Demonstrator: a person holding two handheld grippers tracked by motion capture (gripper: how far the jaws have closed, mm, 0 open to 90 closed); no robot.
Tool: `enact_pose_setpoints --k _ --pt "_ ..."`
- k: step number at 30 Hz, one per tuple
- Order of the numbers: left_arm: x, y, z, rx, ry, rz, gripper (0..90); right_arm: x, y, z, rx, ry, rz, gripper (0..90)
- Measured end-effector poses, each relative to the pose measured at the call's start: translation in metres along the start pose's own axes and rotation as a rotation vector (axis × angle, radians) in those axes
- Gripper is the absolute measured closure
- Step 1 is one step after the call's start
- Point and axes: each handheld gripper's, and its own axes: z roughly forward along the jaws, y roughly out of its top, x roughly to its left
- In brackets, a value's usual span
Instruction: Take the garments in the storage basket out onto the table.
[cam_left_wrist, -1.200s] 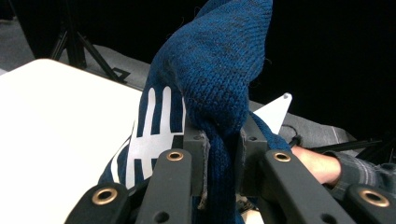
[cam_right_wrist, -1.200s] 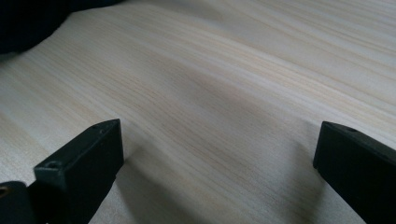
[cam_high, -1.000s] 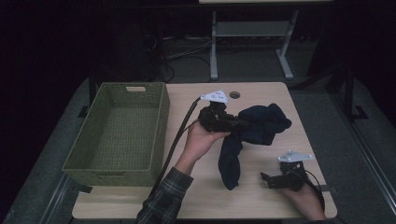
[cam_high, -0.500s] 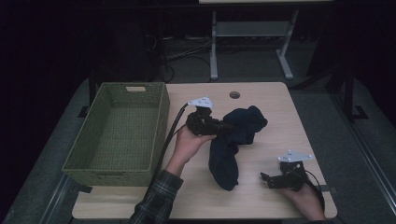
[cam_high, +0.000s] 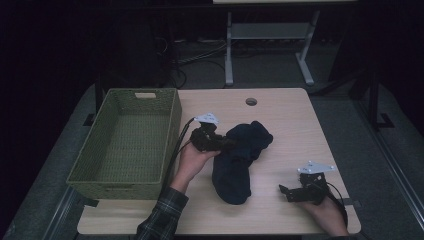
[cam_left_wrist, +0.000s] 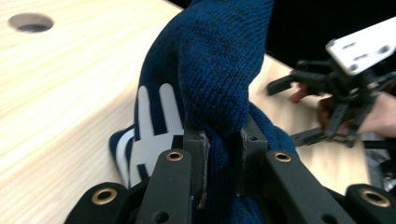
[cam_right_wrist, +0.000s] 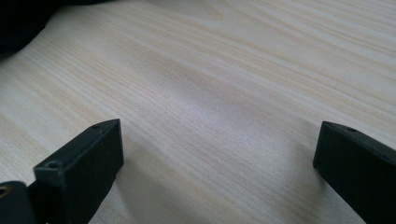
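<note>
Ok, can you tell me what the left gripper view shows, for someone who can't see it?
Two black jaws pinch a fold of a dark blue knitted garment with white stripes, above a pale wooden table. Farther off, a hand holds the other gripper, open.

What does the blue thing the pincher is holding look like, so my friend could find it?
On the pale wooden table, right of the green woven basket, lies a dark blue knitted garment with white stripes. It is the only cloth there, pinched by the left gripper.

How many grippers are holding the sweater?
1: the left gripper is shut on the blue sweater beside the basket; the right gripper rests open near the table's right front corner.
</note>
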Motion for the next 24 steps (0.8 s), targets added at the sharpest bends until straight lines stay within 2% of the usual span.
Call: enact_pose_setpoints --k 6,10,17,24 --pt "0.009 -0.011 0.003 0.046 0.056 -0.017 77.3 0.000 0.000 0.000 0.002 -0.002 0.000 1.3" --pt "0.015 -0.017 0.005 0.052 0.073 -0.046 76.8 0.000 0.000 0.000 0.002 -0.002 0.000 1.3" --pt "0.023 -0.024 0.006 0.080 0.170 -0.068 75.3 0.000 0.000 0.000 0.001 -0.002 0.000 1.3" --pt "0.028 -0.028 0.008 0.095 0.222 -0.075 71.3 0.000 0.000 0.000 0.001 -0.002 0.000 1.2"
